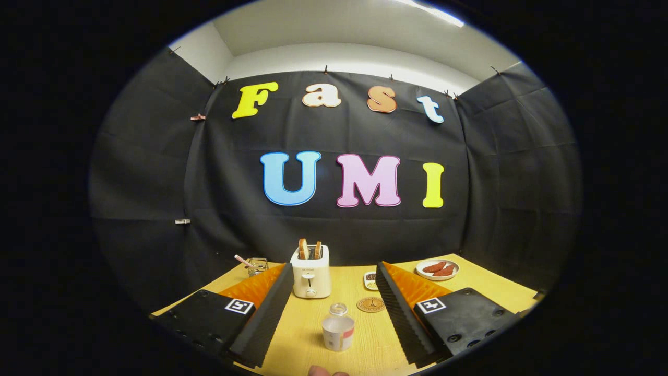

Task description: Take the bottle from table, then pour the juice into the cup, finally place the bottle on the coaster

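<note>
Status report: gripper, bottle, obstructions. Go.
Gripper open, holding nothing. Small clear bottle with white label upright on wooden table, between the fingers. Round brown coaster just beyond. Nothing blocking.

No readable text: toaster [311,271] front marking too small, cup [337,332] label blurred, tool's [331,308] square coded tags wordless.

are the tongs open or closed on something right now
Open. The tongs are spread wide, and the bottle stands upright on the table in the gap, touched by neither finger.
</note>
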A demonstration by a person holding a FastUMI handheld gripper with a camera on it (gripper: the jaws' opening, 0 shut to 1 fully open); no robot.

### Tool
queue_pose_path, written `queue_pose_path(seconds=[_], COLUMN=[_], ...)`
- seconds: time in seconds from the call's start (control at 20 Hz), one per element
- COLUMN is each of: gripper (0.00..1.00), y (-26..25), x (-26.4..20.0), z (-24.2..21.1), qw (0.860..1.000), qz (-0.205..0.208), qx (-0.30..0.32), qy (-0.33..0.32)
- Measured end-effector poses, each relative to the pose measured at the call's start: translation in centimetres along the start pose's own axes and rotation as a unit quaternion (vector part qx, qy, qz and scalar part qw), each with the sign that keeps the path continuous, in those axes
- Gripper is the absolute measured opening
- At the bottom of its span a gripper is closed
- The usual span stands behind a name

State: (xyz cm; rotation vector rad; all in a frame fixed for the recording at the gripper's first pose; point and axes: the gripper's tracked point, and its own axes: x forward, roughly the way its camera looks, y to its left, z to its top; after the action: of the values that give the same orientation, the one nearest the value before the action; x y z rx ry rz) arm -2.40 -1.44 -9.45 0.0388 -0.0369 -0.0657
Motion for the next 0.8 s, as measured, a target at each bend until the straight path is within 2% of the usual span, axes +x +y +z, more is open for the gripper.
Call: queue_pose_path(seconds=[0.35,0.8], gripper=[0.97,0.97], y=[-0.9,-0.3], x=[2.0,5.0], z=[-8.0,-15.8], qw=[0.998,0.996], qz=[-0.02,-0.035], qx=[-0.04,-0.028], qy=[0.043,0.072])
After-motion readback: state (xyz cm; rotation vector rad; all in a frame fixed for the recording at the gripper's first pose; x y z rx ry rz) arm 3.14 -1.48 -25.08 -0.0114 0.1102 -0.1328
